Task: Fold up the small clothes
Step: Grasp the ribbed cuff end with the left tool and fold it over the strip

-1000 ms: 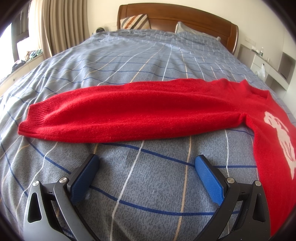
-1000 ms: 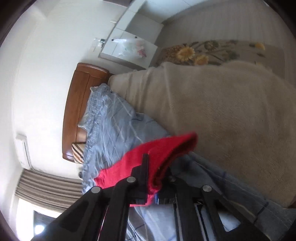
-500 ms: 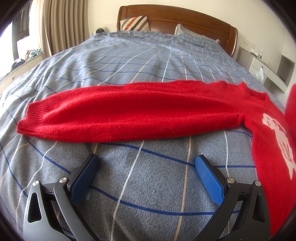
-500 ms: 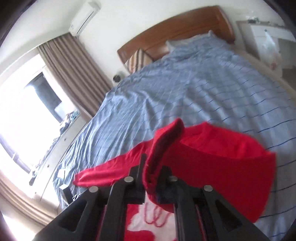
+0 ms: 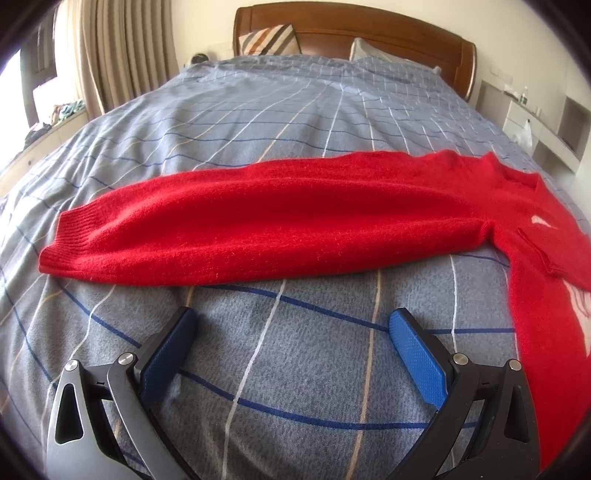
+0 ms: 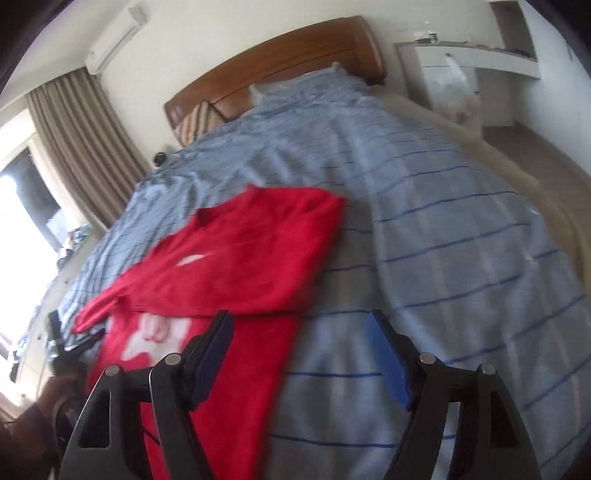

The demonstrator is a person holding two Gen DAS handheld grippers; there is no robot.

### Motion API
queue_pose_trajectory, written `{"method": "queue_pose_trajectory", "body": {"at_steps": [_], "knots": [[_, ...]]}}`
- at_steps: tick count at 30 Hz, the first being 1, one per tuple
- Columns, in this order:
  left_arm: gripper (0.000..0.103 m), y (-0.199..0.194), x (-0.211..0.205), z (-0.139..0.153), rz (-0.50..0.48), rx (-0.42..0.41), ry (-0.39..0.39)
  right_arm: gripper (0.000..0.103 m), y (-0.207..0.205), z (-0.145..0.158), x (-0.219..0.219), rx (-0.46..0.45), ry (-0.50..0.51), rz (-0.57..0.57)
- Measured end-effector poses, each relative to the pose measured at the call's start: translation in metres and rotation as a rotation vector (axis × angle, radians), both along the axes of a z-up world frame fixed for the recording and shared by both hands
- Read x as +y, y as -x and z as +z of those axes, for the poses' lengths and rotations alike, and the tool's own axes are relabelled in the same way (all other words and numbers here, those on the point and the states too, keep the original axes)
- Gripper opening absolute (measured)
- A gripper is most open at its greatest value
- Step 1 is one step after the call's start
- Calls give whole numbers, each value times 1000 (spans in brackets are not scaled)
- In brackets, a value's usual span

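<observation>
Red sweater (image 5: 280,221) flat on bed (image 5: 295,122), sleeve just ahead of left gripper (image 5: 291,347), right gripper (image 6: 301,354) over its hem, both spread apart, empty.

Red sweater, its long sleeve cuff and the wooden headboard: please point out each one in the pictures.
red sweater (image 6: 240,258), right wrist view, on the folded-over upper body.
sleeve cuff (image 5: 72,240), left wrist view, on the ribbed end.
wooden headboard (image 5: 388,35), left wrist view, on the upper board.

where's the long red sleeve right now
In the left wrist view the sleeve lies flat across the blue checked bedspread, stretched left from the sweater's body, just beyond the open left gripper.
</observation>
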State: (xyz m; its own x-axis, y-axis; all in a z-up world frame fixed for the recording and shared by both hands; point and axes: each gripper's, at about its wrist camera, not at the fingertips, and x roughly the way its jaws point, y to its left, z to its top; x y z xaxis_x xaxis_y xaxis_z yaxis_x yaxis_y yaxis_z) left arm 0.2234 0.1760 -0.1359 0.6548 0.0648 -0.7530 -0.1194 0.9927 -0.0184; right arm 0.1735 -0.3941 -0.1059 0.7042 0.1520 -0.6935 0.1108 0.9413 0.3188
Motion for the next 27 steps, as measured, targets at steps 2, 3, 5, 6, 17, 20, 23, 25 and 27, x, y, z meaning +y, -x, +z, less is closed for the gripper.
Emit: {"method": "queue_pose_trajectory", "body": {"at_steps": [2, 3, 5, 6, 17, 20, 23, 25, 27], "knots": [[103, -4, 1, 1, 16, 41, 7, 73, 11, -17, -25, 24, 4, -69], [103, -5, 2, 1, 29, 56, 24, 74, 14, -31, -34, 44, -16, -92], [103, -2, 3, 2, 48, 73, 47, 74, 23, -47, -41, 2, -46, -106], [103, 1, 3, 3, 40, 84, 51, 74, 30, -47, -39, -45, -31, -111], [102, 42, 141, 54, 177, 13, 340, 74, 32, -48, -24, -77, 47, -128], [101, 20, 203, 40, 295, 64, 442, 75, 30, -50, -19, -74, 76, -131], [78, -3, 224, 27, 305, 125, 487, 75, 29, -50, -17, -70, 87, -134], [62, -18, 214, 25, 248, 150, 438, 75, 28, -51, -15, -66, 95, -135], [43, -29, 199, 22, 203, 180, 363, 75, 27, -51, -13, -62, 107, -137]]}}
